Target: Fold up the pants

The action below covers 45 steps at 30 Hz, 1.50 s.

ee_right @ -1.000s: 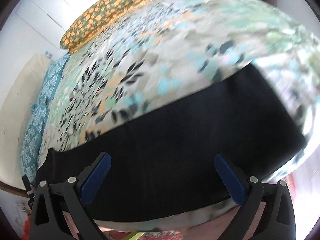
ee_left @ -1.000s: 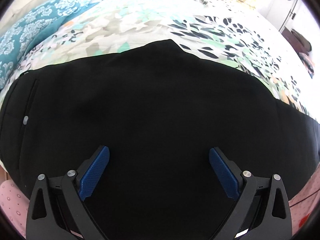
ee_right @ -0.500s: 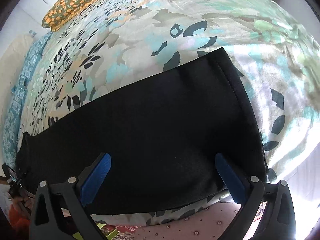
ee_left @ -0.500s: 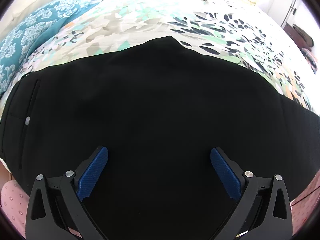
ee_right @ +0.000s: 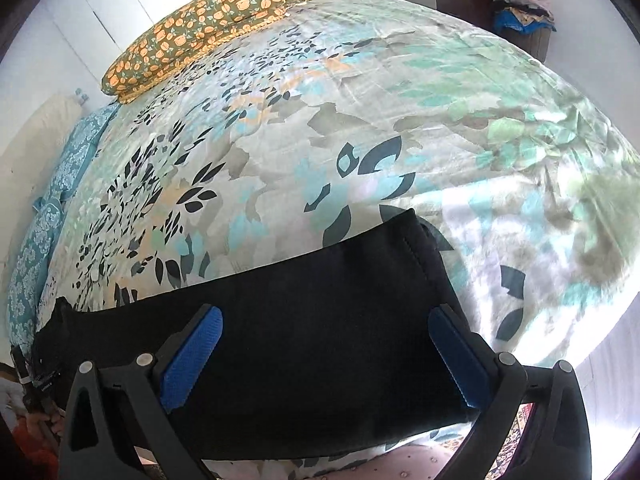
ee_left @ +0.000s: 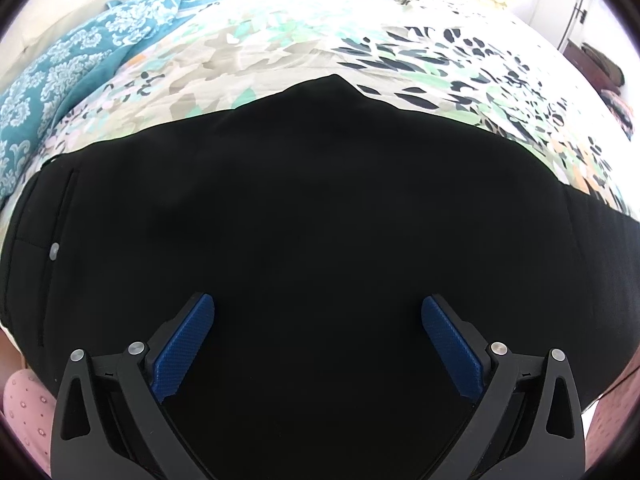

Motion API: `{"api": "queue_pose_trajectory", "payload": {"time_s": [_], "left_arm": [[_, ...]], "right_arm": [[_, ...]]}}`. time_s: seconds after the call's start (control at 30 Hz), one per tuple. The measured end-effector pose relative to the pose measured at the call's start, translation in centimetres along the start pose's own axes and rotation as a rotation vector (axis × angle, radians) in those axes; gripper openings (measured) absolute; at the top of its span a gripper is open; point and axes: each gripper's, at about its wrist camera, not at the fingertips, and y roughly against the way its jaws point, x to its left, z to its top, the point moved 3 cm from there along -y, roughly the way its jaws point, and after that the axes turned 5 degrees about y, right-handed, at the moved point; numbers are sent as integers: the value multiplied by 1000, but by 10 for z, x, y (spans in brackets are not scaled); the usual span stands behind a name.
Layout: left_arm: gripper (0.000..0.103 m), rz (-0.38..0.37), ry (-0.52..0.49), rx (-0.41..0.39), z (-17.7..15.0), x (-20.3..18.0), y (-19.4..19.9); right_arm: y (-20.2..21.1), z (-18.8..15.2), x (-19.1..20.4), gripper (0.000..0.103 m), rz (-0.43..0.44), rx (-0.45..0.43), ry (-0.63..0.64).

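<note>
Right gripper [ee_right: 325, 354] has swung along the bed toward the leg end since a second ago; left gripper [ee_left: 318, 338] unchanged. Black pants [ee_right: 304, 332] lie flat along the near edge of the floral bedspread [ee_right: 360, 128], hem [ee_right: 430, 256] at the right. Left jaws wide, empty, above the waist area. Right jaws closing from wide, fabric below, nothing pinched. Step looks like pre-grasp for the fold; next needs descent onto the hem edge.

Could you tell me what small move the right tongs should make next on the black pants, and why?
Probably lower the right tongs onto the hem end of the black pants and finish pinching it. Their jaws are closing, with the flat leg below them but no cloth between the pads. The left tongs hover open over the waist part. Lifting the hem could begin the fold.
</note>
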Motion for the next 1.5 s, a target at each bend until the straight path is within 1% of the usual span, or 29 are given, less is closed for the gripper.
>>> {"api": "queue_pose_trajectory", "payload": {"time_s": [0.07,0.13,0.2,0.33,0.43,0.5,0.57,0.6,0.63,0.67,0.73,0.77,0.83,0.9,0.93,1.0,1.07,1.1,1.2,1.23,1.27,1.3,1.37,1.43,1.5], "left_arm": [[103,4,2,-2,0,0,0],[103,7,7,-5,-1,0,1],[103,9,9,-5,-1,0,1],[103,9,9,-3,-2,-1,1],[103,13,9,-5,-2,-1,1],[103,15,8,-7,-2,-1,1],[103,14,9,-7,-2,-1,1],[103,13,9,-7,-2,-1,1],[103,13,8,-7,-2,-1,1],[103,13,8,-8,-2,-1,1],[103,14,7,-11,-2,-1,1],[103,15,6,-13,-2,-1,1],[103,18,5,-14,-2,-1,1],[103,20,6,-14,-2,-1,1],[103,20,6,-15,-2,-1,1],[103,21,7,-17,-2,-1,1],[103,24,9,-18,-3,-1,1],[103,26,10,-18,-3,-1,1],[103,27,9,-19,-3,-1,1],[103,26,9,-20,-3,-1,1],[103,25,9,-21,-3,0,1],[103,26,8,-22,-3,-1,1],[103,28,8,-25,-3,-1,1],[103,30,9,-28,-3,-1,1],[103,29,8,-28,-3,-1,1]], "right_arm": [[-4,2,5,95,-19,27,86],[-7,4,6,94,-14,50,118],[-5,4,-2,94,-13,59,112],[3,4,-29,94,-61,34,66],[12,4,-48,94,-44,-8,6],[15,2,-55,94,-29,-17,-9],[13,0,-57,94,1,0,-8],[9,-2,-56,94,30,19,2],[6,-5,-53,94,66,34,27],[4,-7,-49,94,80,51,68],[2,-8,-42,94,50,61,163],[3,-7,-42,94,59,54,176],[4,-2,-46,94,91,46,160],[0,2,-50,94,103,60,152],[-4,3,-52,94,108,85,141],[-19,2,-58,94,149,174,79],[-32,-1,-60,92,154,240,47],[-35,-1,-59,91,160,247,53],[-37,-1,-58,91,225,268,52],[-36,-1,-58,91,257,275,43],[-34,-1,-56,90,314,286,29],[-32,-1,-54,85,353,297,26],[-31,0,-51,85,347,311,53],[-35,-1,-53,82,343,329,23],[-37,0,-53,82,368,326,-8]]}}
